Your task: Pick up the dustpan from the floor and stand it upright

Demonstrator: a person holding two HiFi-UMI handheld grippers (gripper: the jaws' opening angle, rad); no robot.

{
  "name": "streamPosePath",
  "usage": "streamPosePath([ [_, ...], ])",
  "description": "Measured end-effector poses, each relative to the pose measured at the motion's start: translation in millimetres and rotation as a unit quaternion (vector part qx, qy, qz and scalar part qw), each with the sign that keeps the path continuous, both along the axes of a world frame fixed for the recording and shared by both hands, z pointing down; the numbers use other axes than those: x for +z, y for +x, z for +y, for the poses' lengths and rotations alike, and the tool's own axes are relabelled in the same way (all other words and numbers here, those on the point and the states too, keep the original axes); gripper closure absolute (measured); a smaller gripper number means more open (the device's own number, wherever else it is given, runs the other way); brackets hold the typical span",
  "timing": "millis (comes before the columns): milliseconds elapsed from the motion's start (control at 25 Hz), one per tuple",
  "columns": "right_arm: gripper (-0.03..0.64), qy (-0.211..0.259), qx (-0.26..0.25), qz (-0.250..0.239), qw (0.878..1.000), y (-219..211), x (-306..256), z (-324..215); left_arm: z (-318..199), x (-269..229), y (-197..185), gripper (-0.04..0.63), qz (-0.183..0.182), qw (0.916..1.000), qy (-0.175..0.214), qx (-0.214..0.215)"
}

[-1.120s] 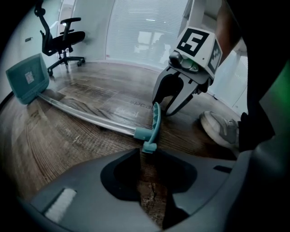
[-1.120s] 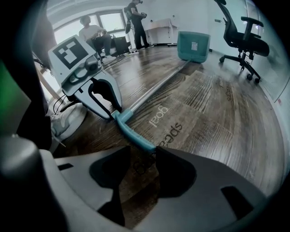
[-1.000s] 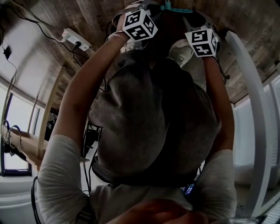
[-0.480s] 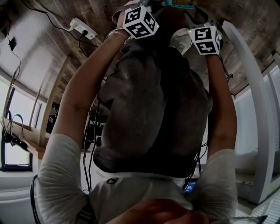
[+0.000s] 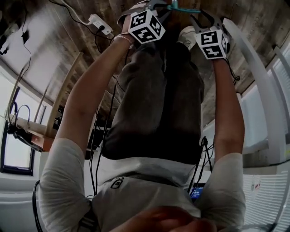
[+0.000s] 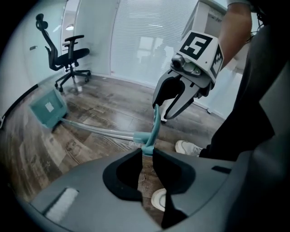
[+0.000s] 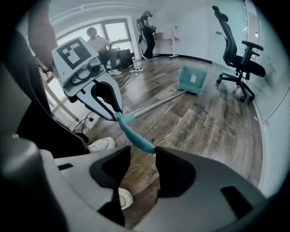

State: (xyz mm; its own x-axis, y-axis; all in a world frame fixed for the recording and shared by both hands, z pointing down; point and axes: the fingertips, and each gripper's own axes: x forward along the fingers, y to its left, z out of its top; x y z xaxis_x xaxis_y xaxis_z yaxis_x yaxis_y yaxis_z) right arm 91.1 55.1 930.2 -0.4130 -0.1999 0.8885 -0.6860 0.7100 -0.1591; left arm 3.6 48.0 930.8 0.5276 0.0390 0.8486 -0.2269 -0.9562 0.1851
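Note:
The dustpan's teal pan (image 6: 47,108) rests on the wood floor, far from me, and its long pole (image 6: 95,129) slopes up to a teal handle (image 6: 152,129). My left gripper (image 6: 146,156) is shut on the lower end of that handle. My right gripper (image 7: 144,154) is shut on the same handle (image 7: 136,136), further along it. The right gripper view shows the pan (image 7: 192,78) beyond the pole (image 7: 154,105). In the head view both marker cubes (image 5: 145,26) (image 5: 210,43) sit side by side near the top, with the handle (image 5: 183,8) just past them.
A black office chair (image 7: 240,59) stands near the pan. The person's white shoes (image 6: 190,147) are below the grippers. A power strip (image 5: 100,21) with cables lies on the floor. Two people (image 7: 97,43) are by the far window. A white table leg (image 5: 258,90) rises at the right.
Both grippers have risen together with the handle in them. The person has straightened up, so the floor lies farther off in the head view.

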Motion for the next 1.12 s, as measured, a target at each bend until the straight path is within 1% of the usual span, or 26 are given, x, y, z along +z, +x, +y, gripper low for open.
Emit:
streamPosePath([
  [320,0.451,0.014,0.007,-0.016,1.0,-17.2,-89.4,-16.7,-14.5,-87.1,-16.8,0.528,0.001,1.0,0.0,-0.006],
  [560,0.451,0.027,0.002,-0.026,0.999,-23.6,-154.4,-24.6,-16.9,-146.9,-21.5,0.528,0.014,0.9997,-0.007,-0.021],
  [680,0.453,0.038,0.001,-0.039,0.998,-29.2,-186.8,-30.7,-16.5,-173.0,-24.2,0.528,0.019,0.9994,-0.01,-0.028],
  [880,0.453,0.051,0.001,-0.058,0.997,-37.1,-224.2,-37.1,-15.1,-202.6,-26.6,0.528,0.032,0.9983,-0.019,-0.045],
  [1120,0.453,0.061,0.004,-0.061,0.996,-40.2,-256.1,-41.7,-16.2,-229.4,-26.6,0.528,0.045,0.9974,-0.021,-0.052],
])
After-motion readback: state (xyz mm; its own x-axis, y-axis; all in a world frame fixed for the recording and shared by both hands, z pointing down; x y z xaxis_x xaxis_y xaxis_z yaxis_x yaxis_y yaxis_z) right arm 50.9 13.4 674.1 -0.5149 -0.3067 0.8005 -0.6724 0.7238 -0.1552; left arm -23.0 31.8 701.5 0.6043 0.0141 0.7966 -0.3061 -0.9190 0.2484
